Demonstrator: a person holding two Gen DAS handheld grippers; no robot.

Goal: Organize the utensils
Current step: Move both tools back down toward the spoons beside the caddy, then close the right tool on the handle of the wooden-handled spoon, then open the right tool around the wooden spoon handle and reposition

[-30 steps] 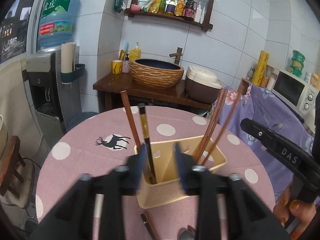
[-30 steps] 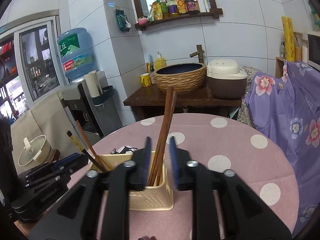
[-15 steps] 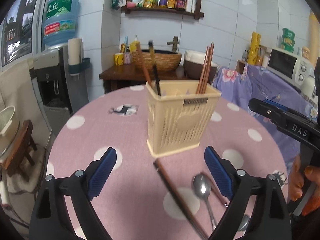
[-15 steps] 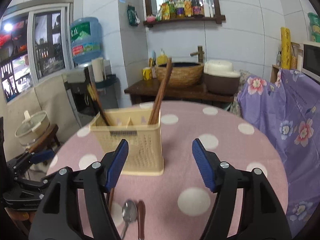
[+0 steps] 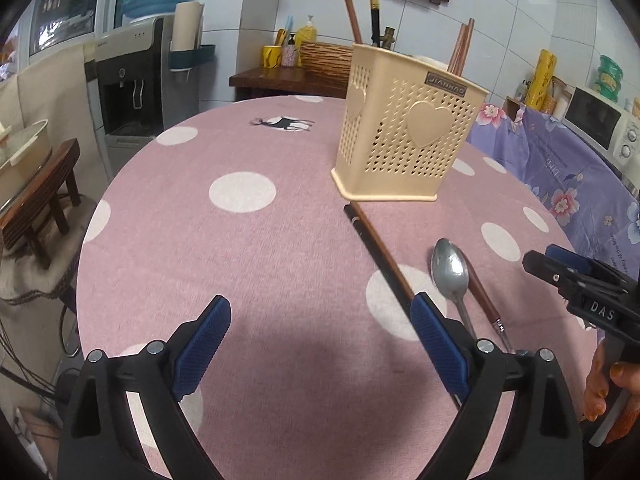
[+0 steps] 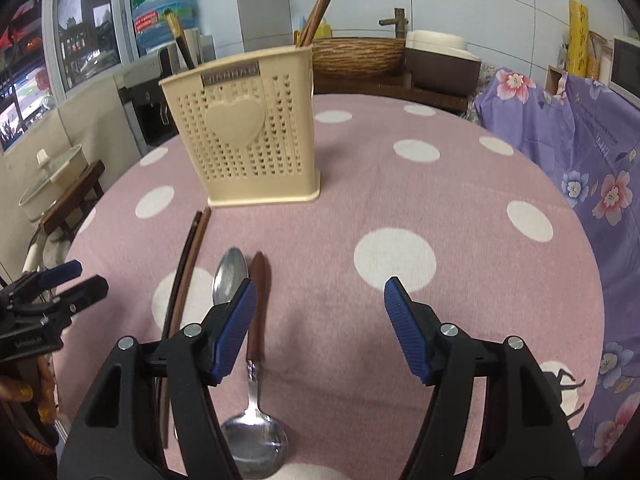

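Note:
A cream perforated utensil holder [image 5: 404,136] stands on the pink dotted table and also shows in the right wrist view [image 6: 250,132]. Several chopsticks [image 6: 316,8] stand in it. In front of it lie a pair of brown chopsticks [image 5: 380,258], a metal spoon [image 5: 450,268] and a wooden-handled ladle [image 6: 256,400]. My left gripper [image 5: 320,340] is open and empty, low over the table left of the loose chopsticks. My right gripper [image 6: 320,320] is open and empty, its left finger over the spoon [image 6: 230,276].
The round table [image 5: 240,240] has a pink cloth with white dots. A water dispenser [image 5: 136,80] and a wooden stool [image 5: 36,208] stand to its left. A side table with a basin [image 6: 356,56] and rice cooker [image 6: 440,60] is behind; a purple floral cloth [image 6: 580,140] hangs right.
Both grippers have opened, letting go of chopsticks now standing in the holder, and have pulled back and down toward the table's near side, over the loose utensils.

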